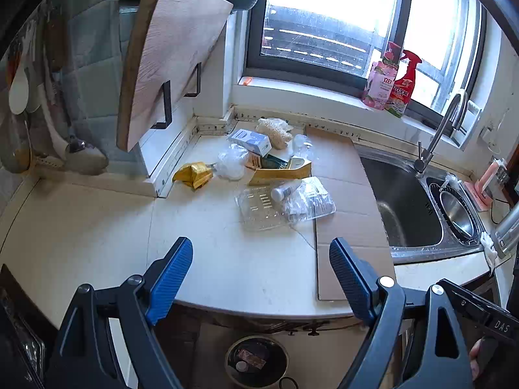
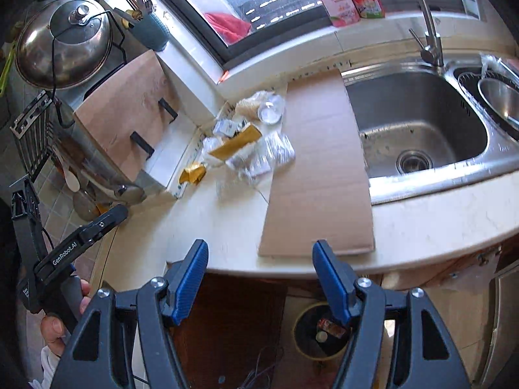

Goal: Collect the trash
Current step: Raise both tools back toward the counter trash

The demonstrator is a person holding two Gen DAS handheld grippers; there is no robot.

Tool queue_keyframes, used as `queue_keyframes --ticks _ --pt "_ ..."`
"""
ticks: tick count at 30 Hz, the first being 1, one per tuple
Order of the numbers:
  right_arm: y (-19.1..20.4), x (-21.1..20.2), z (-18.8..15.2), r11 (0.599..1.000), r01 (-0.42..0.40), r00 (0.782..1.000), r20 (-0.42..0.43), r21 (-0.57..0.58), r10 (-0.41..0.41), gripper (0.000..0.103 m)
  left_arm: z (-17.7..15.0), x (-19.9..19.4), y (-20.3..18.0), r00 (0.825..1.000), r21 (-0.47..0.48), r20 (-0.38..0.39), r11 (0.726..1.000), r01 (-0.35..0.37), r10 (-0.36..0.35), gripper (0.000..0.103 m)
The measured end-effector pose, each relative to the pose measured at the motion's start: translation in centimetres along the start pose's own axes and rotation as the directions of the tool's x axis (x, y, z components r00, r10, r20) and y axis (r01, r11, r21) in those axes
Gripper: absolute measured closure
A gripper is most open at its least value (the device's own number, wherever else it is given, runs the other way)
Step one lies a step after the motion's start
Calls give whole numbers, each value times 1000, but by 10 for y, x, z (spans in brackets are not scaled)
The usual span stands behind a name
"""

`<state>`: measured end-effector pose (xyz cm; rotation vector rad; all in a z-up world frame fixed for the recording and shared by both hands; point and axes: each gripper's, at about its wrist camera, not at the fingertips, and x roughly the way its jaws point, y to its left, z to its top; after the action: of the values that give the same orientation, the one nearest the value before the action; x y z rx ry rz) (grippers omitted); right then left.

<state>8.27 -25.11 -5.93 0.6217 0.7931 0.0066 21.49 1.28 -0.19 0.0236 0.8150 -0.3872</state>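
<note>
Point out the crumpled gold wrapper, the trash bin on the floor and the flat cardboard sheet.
crumpled gold wrapper [image 1: 193, 173]: left wrist view, middle of the crumpled foil.
trash bin [image 1: 256, 361]: left wrist view, inside of the bin below the counter edge.
flat cardboard sheet [image 2: 319, 168]: right wrist view, bare middle of the sheet.

left claw [image 1: 261, 278] open & empty, trash pile [image 1: 269, 175] on counter [image 1: 97, 227], bin [image 1: 256, 361] below

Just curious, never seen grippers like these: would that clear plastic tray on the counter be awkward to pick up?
Probably. The clear plastic tray looks thin, so it would likely flex or crackle when pinched. It seems very light, and a small bottle resting on it might roll off.
</note>
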Motion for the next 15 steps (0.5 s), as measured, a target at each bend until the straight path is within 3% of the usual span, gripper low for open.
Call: queue_keyframes --ticks 7,15 --pt "15 11 34 999 15 998 59 28 -17 36 35 31 1 1000 74 -5 997 31 -31 18" --pt "18 50 80 999 40 999 27 12 -40 36 69 81 -7 999 176 -38 984 13 -7 18"
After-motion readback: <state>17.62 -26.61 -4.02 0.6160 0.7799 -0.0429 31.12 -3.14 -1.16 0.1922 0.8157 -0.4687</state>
